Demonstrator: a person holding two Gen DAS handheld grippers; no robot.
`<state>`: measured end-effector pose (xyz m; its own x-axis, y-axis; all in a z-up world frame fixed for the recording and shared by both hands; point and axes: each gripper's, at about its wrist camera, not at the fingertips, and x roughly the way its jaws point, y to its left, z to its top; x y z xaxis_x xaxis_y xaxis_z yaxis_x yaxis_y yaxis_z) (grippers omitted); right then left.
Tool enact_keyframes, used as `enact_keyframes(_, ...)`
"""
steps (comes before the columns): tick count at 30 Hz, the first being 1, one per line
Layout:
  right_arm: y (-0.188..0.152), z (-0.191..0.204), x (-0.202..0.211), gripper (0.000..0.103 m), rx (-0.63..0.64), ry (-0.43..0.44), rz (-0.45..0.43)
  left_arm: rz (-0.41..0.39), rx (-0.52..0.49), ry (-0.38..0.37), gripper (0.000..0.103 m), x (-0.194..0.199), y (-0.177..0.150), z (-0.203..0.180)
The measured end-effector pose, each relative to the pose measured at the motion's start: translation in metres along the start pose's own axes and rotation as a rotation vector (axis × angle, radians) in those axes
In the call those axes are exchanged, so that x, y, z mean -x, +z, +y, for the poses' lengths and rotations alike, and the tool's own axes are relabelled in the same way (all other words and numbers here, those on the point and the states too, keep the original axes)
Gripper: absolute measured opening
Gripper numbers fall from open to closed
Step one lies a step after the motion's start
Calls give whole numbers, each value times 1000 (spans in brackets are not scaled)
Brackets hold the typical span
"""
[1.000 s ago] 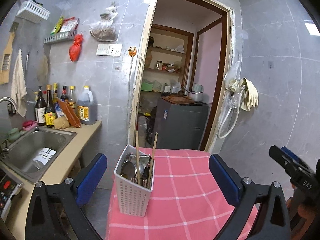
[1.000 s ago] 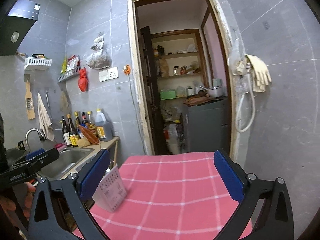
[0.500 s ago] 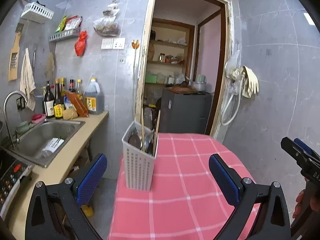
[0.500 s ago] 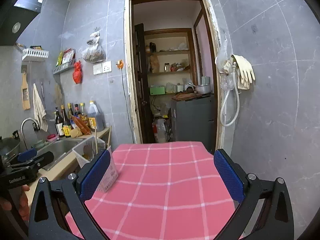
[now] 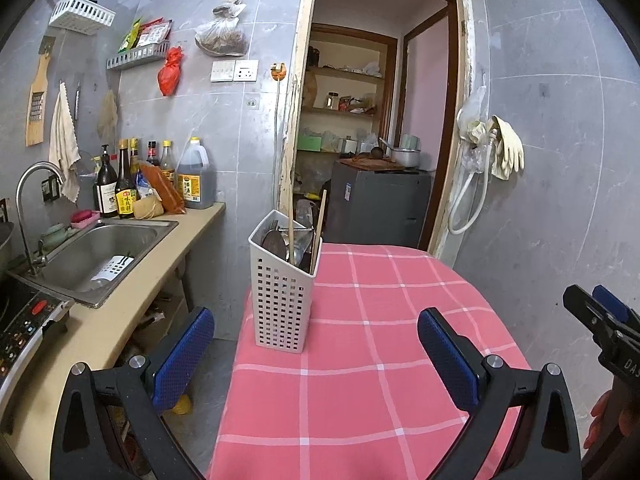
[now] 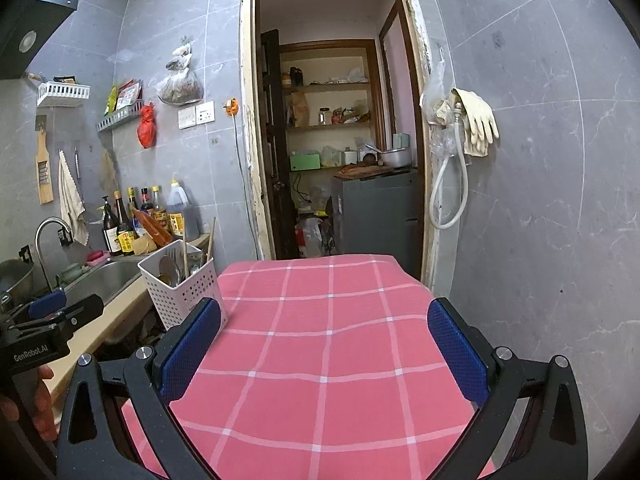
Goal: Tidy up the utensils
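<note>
We see a white plastic utensil holder [image 5: 282, 296], a tall slant-topped caddy whose walls are pierced with rows of small holes, standing upright at the left edge of a table under a pink cloth [image 5: 372, 344] with a white check. Inside the caddy, two pale wooden chopsticks [image 5: 291, 236] stand well above its rim, beside dull metal spoons [image 5: 275, 242] bunched in its mouth. Our left gripper [image 5: 316, 348] hangs just in front of the caddy, spread wide and holding nothing, its blue textured pads [image 5: 182, 354] on black plastic arms. Our right gripper [image 6: 325, 350] hovers to the right of the caddy over bare cloth, likewise spread and empty. Left of the caddy, a beige counter holds a stainless steel sink [image 5: 100, 256], with dark glass bottles [image 5: 124, 188] behind it.
</note>
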<state>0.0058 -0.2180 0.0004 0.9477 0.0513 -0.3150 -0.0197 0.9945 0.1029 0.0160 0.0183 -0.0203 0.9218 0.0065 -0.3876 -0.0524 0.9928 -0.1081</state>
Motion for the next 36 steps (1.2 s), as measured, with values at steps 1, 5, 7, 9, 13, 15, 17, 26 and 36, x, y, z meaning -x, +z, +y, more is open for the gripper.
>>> enact_keyframes(1,-1,0,0,102,1,2,-1,-2,1,2,103,0,-1,0)
enact_keyframes(5,-2,0,0,102,4,10,-1,-7,4,5,103,1,-1,-1)
enact_keyframes(7,-2,0,0,102,5,8,-4,-12,11,4,103,3,-1,-1)
enact_keyframes(9,-1,2,0,102,9,5,-11,-17,17,3,103,4,-1,0)
enact_keyframes(13,0,3,1,102,13,5,-13,-20,26,2,103,5,-3,0)
enact_keyframes(15,-1,4,1,102,14,5,-11,-17,30,0,103,5,-3,1)
enact_keyframes(17,-1,4,2,102,13,5,-11,-14,35,-5,103,6,-4,1)
enact_keyframes(26,0,5,2,102,14,5,-13,-16,33,-1,103,6,-4,0)
enact_keyframes(36,1,6,3,102,12,7,-11,-16,33,5,103,11,-6,-1)
